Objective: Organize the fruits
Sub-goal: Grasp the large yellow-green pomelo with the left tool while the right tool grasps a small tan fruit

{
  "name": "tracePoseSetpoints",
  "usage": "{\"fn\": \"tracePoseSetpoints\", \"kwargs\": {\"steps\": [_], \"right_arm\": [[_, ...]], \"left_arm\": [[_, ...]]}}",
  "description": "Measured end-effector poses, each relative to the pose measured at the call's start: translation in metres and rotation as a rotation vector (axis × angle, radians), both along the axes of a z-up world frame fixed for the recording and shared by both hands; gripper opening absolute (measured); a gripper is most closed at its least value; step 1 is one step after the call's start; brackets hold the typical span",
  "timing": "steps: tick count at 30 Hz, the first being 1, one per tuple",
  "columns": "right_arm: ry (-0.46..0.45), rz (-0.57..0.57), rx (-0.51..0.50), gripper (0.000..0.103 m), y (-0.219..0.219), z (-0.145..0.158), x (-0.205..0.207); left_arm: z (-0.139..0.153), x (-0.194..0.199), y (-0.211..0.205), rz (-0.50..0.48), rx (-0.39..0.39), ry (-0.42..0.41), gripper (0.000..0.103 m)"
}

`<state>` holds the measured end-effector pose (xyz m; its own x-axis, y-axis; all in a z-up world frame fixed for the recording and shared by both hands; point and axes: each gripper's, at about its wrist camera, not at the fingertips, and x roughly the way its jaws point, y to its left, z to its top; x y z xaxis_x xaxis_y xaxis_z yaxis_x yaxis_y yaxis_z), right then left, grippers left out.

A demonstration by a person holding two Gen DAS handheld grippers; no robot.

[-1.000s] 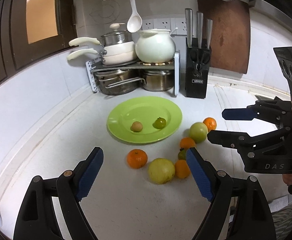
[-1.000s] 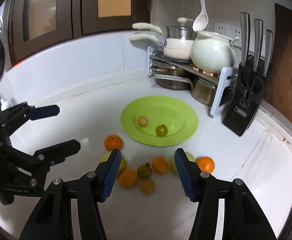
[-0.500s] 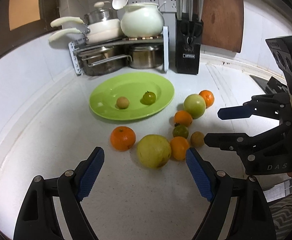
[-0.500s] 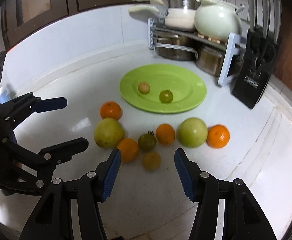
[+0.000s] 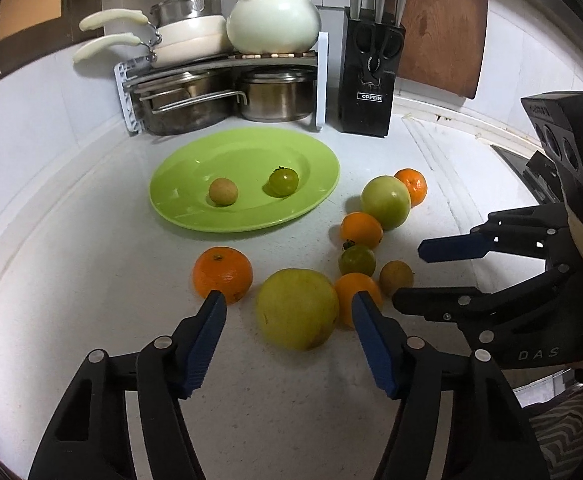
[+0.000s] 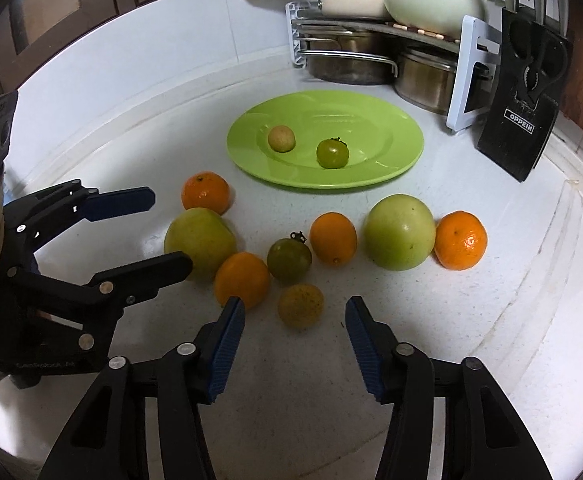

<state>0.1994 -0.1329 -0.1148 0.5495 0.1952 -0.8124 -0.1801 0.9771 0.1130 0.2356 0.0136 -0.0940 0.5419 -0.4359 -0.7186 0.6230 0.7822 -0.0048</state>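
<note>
We hold left gripper [image 5: 287, 304] spread before yellow-green fruit [image 5: 297, 308]; right gripper [image 6: 295, 310] spread before small brownish fruit [image 6: 300, 305].

knife block [image 6: 525, 92] cut off at top edge in right wrist view, handles unseen. near orange [image 5: 357, 296] partly hidden behind left gripper [image 5: 287, 306] fingertip. lower pots [image 5: 195, 100] half hidden under rack [image 5: 227, 62].

Two fruits [image 5: 252, 186] plated — seven [image 5: 355, 258] beside.
</note>
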Motion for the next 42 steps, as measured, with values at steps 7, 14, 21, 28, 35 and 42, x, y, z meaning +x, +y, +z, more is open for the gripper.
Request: {"fn": "tracePoseSetpoints", "kwargs": {"steps": [7, 14, 21, 28, 35, 42], "right_arm": [[0.017, 0.009, 0.019, 0.044, -0.002, -0.005, 0.005], [0.022, 0.01, 0.024, 0.04, -0.002, -0.008, 0.009], [0.022, 0.008, 0.021, 0.04, -0.002, -0.01, 0.012], [0.054, 0.01, 0.031, 0.031, -0.002, -0.017, 0.016], [0.037, 0.006, 0.021, 0.028, -0.002, -0.014, 0.013], [0.003, 0.01, 0.025, 0.028, -0.003, -0.002, 0.008]], "left_arm": [[-0.005, 0.005, -0.003, -0.001, -0.019, 0.03, 0.059], [-0.011, 0.01, -0.003, -0.006, -0.024, 0.059, 0.055], [-0.013, 0.012, -0.002, -0.002, -0.035, 0.076, 0.049], [-0.013, 0.01, -0.002, 0.014, -0.032, 0.075, 0.049], [-0.011, 0.009, 0.0, 0.052, -0.027, 0.073, 0.048], [-0.002, 0.001, 0.003, 0.083, -0.035, 0.06, 0.048]]}}
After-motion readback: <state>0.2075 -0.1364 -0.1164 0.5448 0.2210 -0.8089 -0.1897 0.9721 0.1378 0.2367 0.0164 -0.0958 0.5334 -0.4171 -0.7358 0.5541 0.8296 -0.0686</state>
